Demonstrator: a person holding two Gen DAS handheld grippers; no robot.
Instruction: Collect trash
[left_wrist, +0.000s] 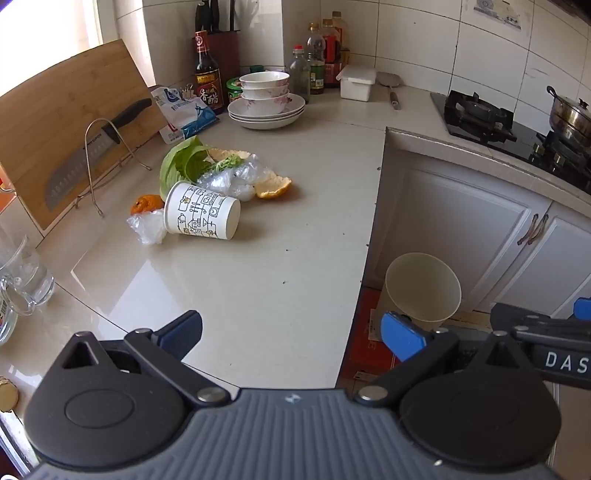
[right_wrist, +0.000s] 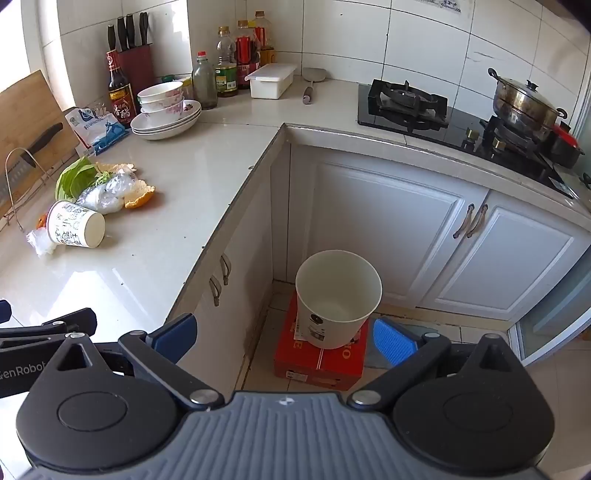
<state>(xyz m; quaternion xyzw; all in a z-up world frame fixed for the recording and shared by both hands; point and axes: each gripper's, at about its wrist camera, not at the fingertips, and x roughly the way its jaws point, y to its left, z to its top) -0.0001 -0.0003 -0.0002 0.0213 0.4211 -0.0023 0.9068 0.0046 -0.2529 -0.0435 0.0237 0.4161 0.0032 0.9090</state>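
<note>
A printed paper cup (left_wrist: 202, 210) lies on its side on the counter, also in the right wrist view (right_wrist: 75, 224). Around it lie a lettuce leaf (left_wrist: 181, 164), crumpled clear plastic (left_wrist: 236, 177), orange peel (left_wrist: 274, 186), a small orange (left_wrist: 146, 204) and a plastic scrap (left_wrist: 147, 227). A white bin (right_wrist: 338, 295) stands empty on a red box (right_wrist: 319, 358) on the floor below the counter corner. My left gripper (left_wrist: 291, 332) is open and empty over the counter's near edge. My right gripper (right_wrist: 284, 336) is open and empty above the floor, in front of the bin.
Stacked bowls and plates (left_wrist: 266, 99), bottles (left_wrist: 314, 62), a knife block (right_wrist: 129, 55) and a white box (left_wrist: 356, 83) stand at the back. A cutting board with a knife (left_wrist: 74, 162) leans left. Glasses (left_wrist: 22, 273) stand at the near left. A stove with a pot (right_wrist: 524, 99) is right.
</note>
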